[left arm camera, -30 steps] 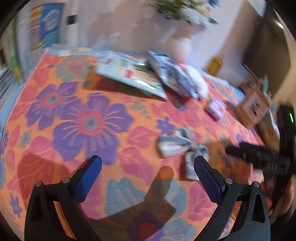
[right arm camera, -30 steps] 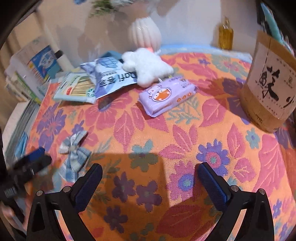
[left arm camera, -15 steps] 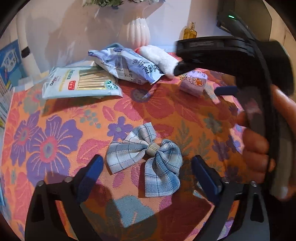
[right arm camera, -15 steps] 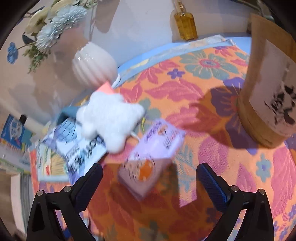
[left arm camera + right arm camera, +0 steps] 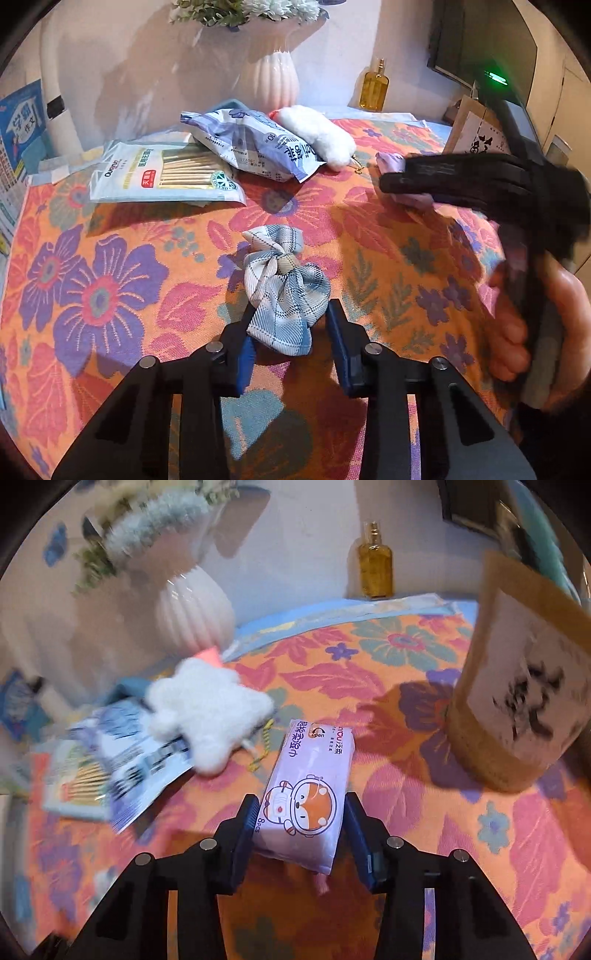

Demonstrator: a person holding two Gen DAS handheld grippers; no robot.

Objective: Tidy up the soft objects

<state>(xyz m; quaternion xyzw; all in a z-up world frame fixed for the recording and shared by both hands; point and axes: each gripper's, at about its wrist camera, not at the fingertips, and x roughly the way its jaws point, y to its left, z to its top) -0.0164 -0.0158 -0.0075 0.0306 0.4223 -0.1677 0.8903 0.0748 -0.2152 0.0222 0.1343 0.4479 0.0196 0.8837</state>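
A blue plaid fabric bow (image 5: 282, 286) lies on the floral cloth, its near end between the fingers of my left gripper (image 5: 290, 341), which is shut on it. A purple tissue pack (image 5: 306, 794) with a fox print sits between the fingers of my right gripper (image 5: 300, 823), which is closed onto its sides. The pack also shows in the left wrist view (image 5: 397, 164), partly hidden by the right gripper. A white plush toy (image 5: 207, 716) lies just left of the pack; it also shows in the left wrist view (image 5: 319, 134).
A blue-white snack bag (image 5: 255, 146) and a cotton-swab pack (image 5: 166, 173) lie at the back left. A white ribbed vase (image 5: 194, 614) and an amber bottle (image 5: 375, 566) stand by the wall. A brown paper bag (image 5: 521, 709) stands at the right.
Both grippers have moved forward and closed: the left onto the plaid bow, the right onto the purple tissue pack. The bow is bunched up now.
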